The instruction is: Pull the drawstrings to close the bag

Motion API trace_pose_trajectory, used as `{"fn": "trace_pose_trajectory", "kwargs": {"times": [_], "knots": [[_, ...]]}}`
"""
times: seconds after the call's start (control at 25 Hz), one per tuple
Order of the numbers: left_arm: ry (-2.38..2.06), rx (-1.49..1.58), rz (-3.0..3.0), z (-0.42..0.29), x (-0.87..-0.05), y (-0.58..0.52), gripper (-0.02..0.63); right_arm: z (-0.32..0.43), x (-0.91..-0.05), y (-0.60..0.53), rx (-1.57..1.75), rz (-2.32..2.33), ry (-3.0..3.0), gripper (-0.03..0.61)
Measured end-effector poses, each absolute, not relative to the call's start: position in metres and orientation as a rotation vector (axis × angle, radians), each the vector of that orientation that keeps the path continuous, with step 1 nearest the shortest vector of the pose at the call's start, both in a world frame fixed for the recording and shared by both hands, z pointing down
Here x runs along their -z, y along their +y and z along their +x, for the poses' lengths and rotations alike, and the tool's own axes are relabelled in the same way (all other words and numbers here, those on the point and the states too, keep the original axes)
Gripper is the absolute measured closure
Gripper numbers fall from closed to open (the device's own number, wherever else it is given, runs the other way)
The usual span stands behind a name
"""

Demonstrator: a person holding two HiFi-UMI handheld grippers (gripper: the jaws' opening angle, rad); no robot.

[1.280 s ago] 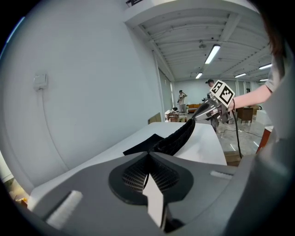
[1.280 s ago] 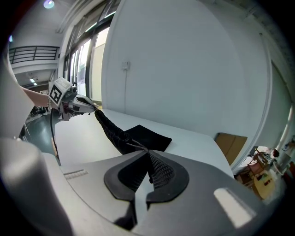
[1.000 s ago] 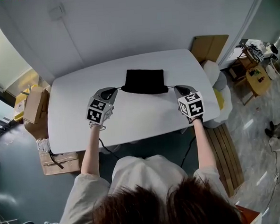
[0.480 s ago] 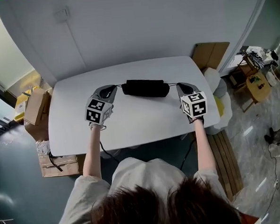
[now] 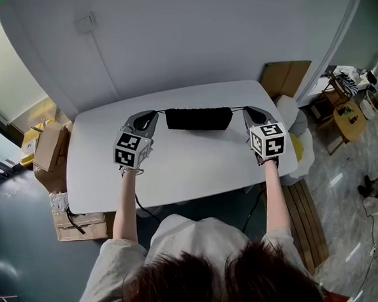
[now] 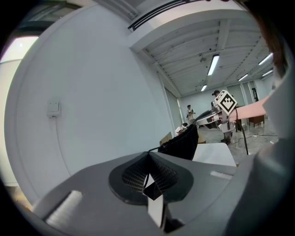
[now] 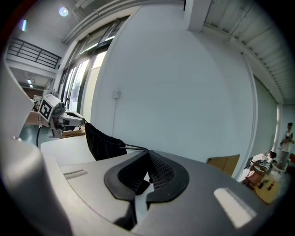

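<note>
over the table (image 5: 177, 170), a bag (image 5: 198, 118) is hanging taut

the black bag is hanging stretched out sideways between the left gripper (image 5: 156, 113) and the right gripper (image 5: 244, 109), near the table's far edge and close to the pale wall (image 5: 189, 45). its top edge is bunching into small folds. whether its bottom is touching the table cannot be told.

the left gripper's jaws are pressing together on the left drawstring (image 6: 154, 148), which is running straight from their tips to the bag's near corner. the right gripper's jaws are likewise clamping on the right drawstring (image 7: 133, 147), a thin doubled cord leading to the bag's other corner. both cords are pulling tight, and both grippers are pointing roughly level, facing the wall.
</note>
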State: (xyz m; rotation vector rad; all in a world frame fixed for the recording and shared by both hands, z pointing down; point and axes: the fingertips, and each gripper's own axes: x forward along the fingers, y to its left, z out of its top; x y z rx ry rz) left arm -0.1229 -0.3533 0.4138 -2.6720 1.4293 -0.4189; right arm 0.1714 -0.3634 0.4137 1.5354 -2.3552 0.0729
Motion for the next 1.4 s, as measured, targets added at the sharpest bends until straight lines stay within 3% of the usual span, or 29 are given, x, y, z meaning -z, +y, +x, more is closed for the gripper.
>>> {"fn": "trace_pose_trajectory", "kwargs": {"times": [1.4], "knots": [[1.423, 0.185, -2.526, -0.128, -0.319, -0.369, 0.612, 0.167, -0.313, -0.385, 0.118, 1.611, -2.535, 0.566]]}}
